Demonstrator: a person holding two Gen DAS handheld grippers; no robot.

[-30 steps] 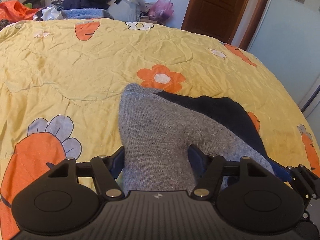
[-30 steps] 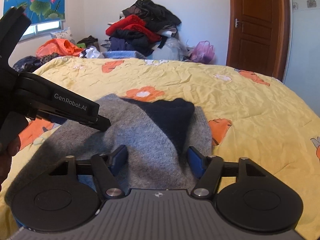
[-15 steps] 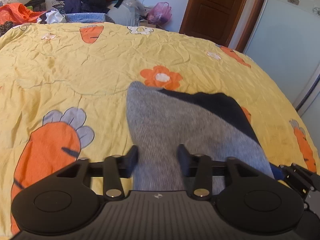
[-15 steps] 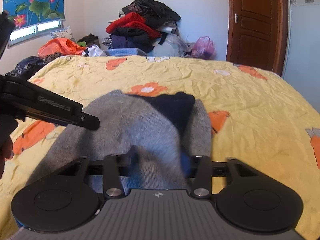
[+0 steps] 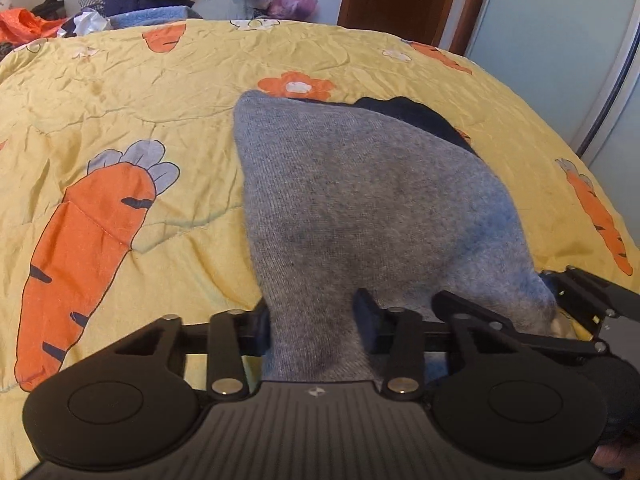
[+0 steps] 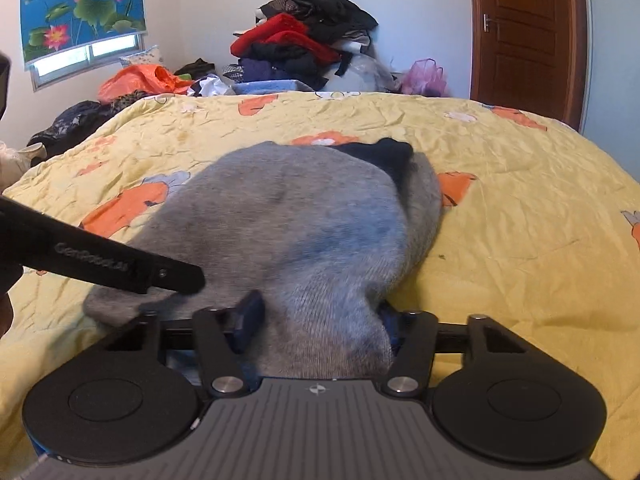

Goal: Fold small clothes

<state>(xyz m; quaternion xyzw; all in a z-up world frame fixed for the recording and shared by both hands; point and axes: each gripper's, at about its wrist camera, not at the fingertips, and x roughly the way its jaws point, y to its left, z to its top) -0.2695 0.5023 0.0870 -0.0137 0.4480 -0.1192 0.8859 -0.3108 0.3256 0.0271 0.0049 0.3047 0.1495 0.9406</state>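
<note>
A grey knit garment (image 5: 360,200) with a navy part (image 5: 416,114) at its far end lies on the yellow carrot-print quilt (image 5: 120,92). My left gripper (image 5: 314,316) is shut on the garment's near edge, which rises between its fingers. In the right wrist view the same garment (image 6: 288,216) humps up and covers most of the navy part (image 6: 384,156). My right gripper (image 6: 320,324) stands open, with cloth bunched between its jaws and draped over its right finger. The left gripper's finger (image 6: 160,272) reaches in from the left, touching the cloth.
Behind the bed's far edge is a heap of clothes (image 6: 304,40), with an orange bag (image 6: 140,80) and a purple bag (image 6: 424,76) beside it. A brown door (image 6: 524,40) stands at the back right. Bare quilt (image 6: 520,200) spreads around the garment.
Both grippers narrowed on the near edge. The left stayed shut; the right's jaws have since widened. The grey cloth has bunched forward and hides more of the navy part.
</note>
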